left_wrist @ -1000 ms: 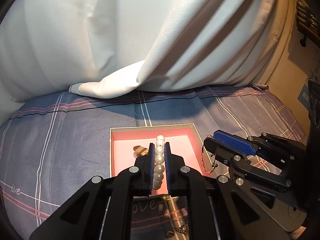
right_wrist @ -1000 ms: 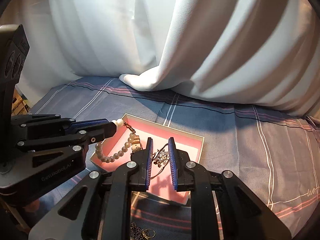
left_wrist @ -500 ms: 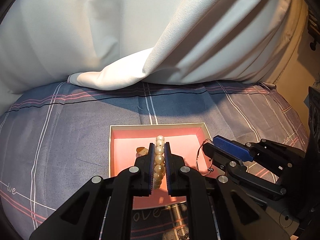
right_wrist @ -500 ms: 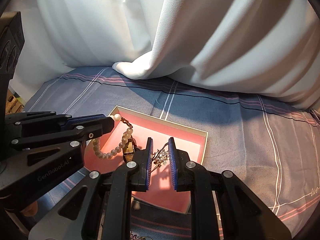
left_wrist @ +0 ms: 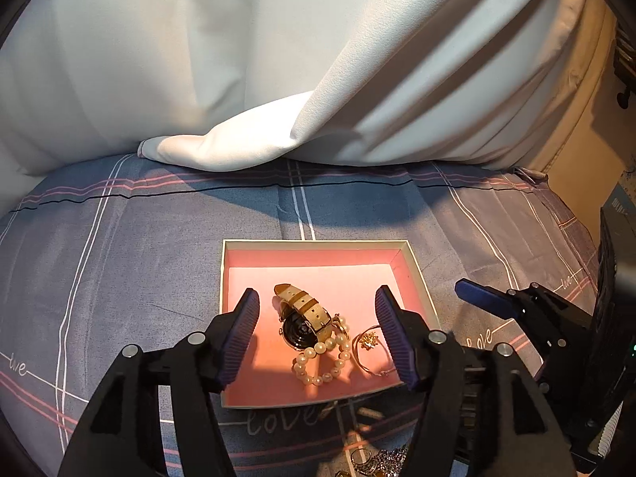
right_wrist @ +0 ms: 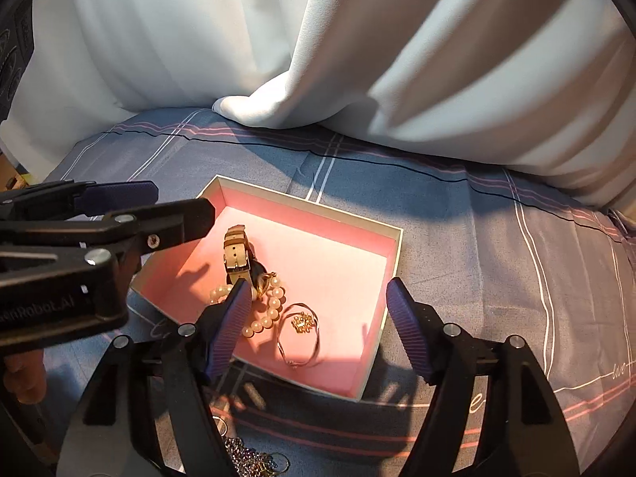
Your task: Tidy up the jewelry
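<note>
Plaid bedsheet (left_wrist: 119, 258) under pink-lined box (left_wrist: 318, 244) of jewelry, both grippers' jaws opening, nothing between them.

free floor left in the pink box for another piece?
Yes: the box is bare along its far wall and right side. The watch, pearl bracelet and thin gold chain crowd the near-left part.
</note>
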A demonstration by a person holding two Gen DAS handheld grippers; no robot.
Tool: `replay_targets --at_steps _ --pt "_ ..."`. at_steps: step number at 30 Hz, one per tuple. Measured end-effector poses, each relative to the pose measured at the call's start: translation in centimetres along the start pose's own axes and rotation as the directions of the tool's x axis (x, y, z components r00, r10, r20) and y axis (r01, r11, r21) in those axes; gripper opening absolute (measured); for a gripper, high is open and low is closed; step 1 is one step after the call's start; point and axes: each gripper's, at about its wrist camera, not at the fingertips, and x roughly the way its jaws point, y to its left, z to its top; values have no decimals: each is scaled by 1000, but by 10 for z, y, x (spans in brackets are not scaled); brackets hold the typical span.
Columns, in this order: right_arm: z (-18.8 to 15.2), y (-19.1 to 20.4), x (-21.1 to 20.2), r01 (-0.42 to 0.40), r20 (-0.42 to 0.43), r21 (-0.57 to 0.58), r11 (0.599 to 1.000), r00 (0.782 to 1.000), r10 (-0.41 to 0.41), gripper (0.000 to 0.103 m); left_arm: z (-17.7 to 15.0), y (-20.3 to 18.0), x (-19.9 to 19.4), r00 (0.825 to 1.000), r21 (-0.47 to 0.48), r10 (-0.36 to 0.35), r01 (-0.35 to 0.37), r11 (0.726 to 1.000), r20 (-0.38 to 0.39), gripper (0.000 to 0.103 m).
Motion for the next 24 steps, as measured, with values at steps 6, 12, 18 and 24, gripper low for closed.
replay_targets --at_steps 6,12,18,24 --pt "-53 -3 -19 -30 -25 20 999 999 30 70 -54 -1 -20 999 40 -29 30 999 -11 73" --pt "-106 8 -37 -62 -32 16 998 998 63 70 -131 -2 -16 995 91 -13 22 996 -96 73" --pt "-130 13 -36 -79 -41 70 994 996 82 69 -163 -7 -2 990 146 12 9 989 -142 69" --pt "-134 9 -21 -110 -69 104 988 991 117 63 -164 -18 11 992 214 47 -21 977 -117 62"
